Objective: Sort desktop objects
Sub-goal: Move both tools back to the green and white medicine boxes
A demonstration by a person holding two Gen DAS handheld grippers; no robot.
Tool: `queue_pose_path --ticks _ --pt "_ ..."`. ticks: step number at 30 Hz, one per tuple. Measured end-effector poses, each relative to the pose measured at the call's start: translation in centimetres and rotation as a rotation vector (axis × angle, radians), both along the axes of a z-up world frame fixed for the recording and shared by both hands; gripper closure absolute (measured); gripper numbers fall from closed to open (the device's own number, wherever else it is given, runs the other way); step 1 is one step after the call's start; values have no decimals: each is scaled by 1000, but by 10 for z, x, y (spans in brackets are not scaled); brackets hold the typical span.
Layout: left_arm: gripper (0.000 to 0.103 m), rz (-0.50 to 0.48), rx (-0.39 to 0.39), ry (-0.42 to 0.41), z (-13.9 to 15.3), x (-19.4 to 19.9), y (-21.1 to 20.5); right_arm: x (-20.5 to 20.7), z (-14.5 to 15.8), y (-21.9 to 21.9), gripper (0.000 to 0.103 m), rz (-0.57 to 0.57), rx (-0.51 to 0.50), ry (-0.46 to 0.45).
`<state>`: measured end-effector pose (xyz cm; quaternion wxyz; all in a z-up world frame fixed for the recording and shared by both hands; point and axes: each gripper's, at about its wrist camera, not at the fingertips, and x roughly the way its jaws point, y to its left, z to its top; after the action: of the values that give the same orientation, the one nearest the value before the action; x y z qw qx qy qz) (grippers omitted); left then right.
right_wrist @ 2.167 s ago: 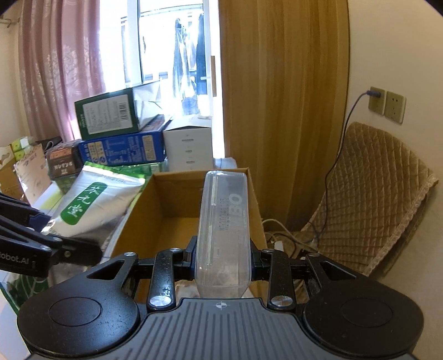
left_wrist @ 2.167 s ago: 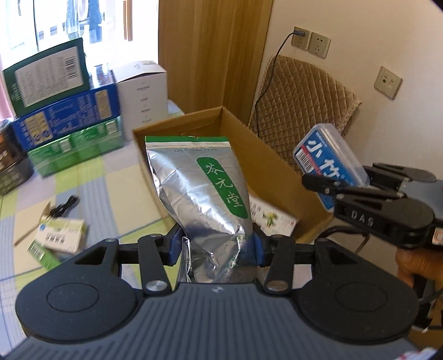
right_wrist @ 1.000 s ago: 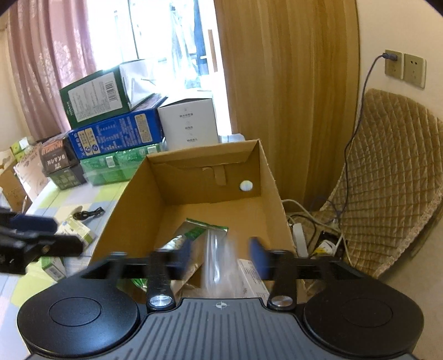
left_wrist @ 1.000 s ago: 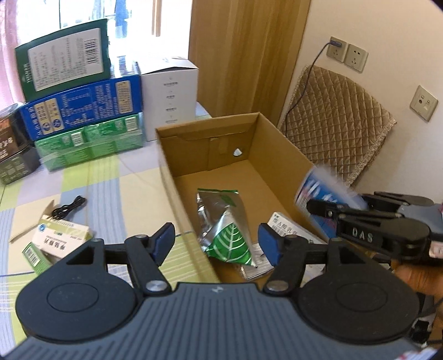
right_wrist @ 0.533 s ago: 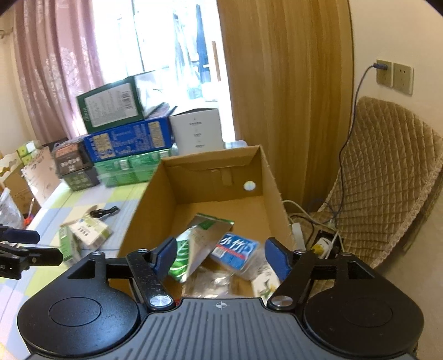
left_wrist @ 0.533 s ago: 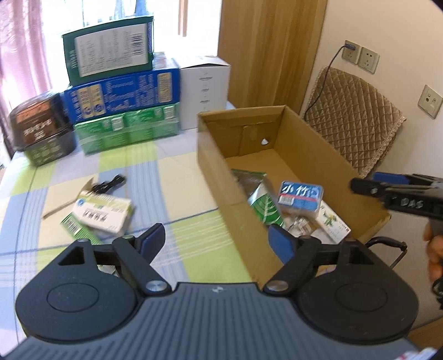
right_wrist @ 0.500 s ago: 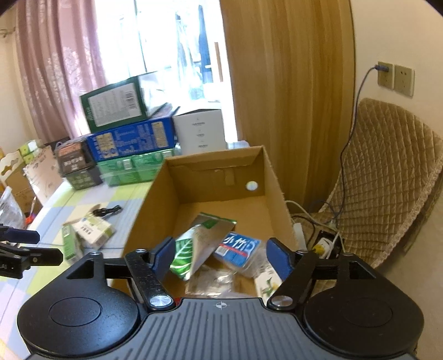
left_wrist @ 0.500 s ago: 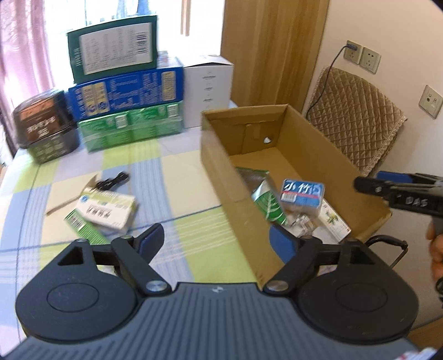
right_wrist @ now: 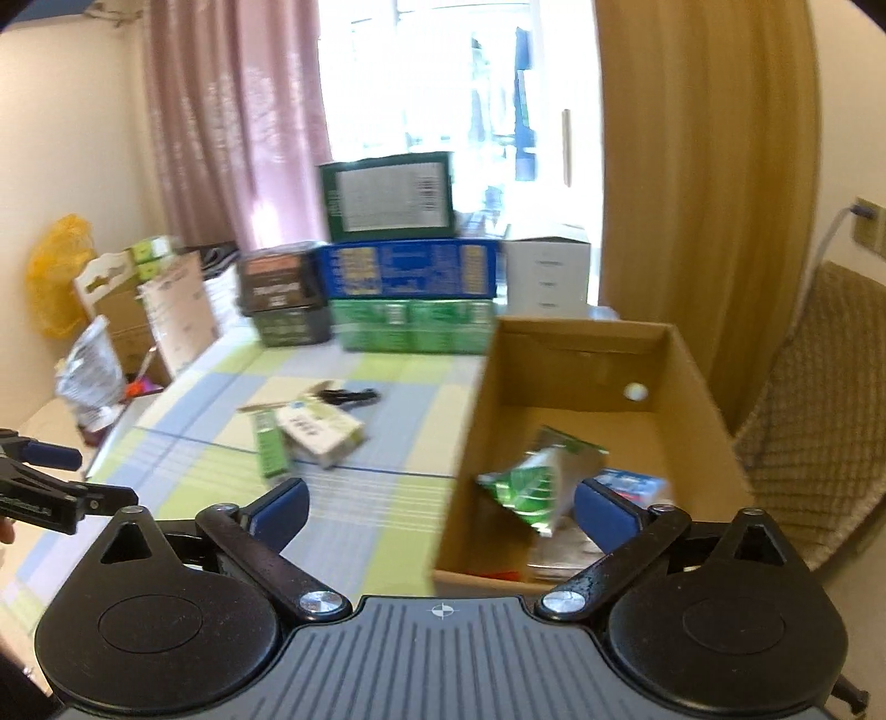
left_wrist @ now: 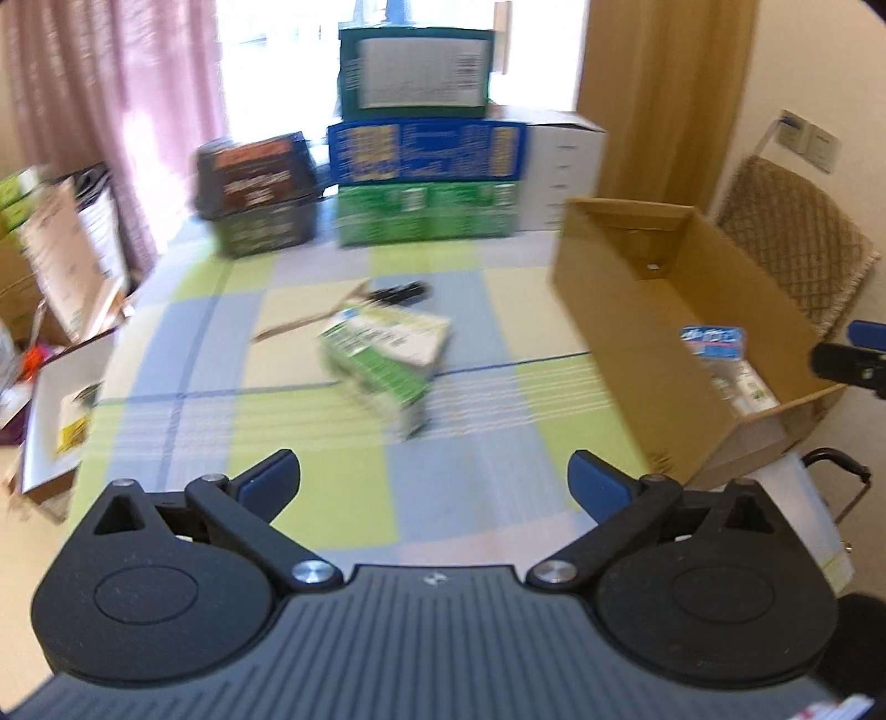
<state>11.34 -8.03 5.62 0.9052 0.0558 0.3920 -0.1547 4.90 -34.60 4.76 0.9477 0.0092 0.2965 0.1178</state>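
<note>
You are between picks: both tongs, your left gripper (left_wrist: 433,481) and right gripper (right_wrist: 441,508), are spread wide and hold nothing. Your next move calls for reaching to the two stacked medicine boxes (left_wrist: 387,348) at twelve o'clock on the checked tablecloth (left_wrist: 482,288), with one black cable (left_wrist: 400,292) behind. At two o'clock, the one cardboard box (left_wrist: 620,310) holds one foil tea pouch (right_wrist: 534,479) and one blue-labelled plastic case (left_wrist: 713,339).

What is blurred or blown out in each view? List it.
Left wrist view: the green boxes and carton are smeared by motion; the left tool stays sharp; the window is blown out. Right wrist view: milder blur on the pouch; window glare; fisheye bends the curtain.
</note>
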Motion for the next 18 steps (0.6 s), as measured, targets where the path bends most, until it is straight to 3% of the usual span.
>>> queue_pose_path --ticks 10,18 --pt "2 135 40 4 -17 -10 78 3 -18 64 2 113 -3 16" --pt "2 163 27 16 -36 2 98 19 -50 94 2 150 -19 61"
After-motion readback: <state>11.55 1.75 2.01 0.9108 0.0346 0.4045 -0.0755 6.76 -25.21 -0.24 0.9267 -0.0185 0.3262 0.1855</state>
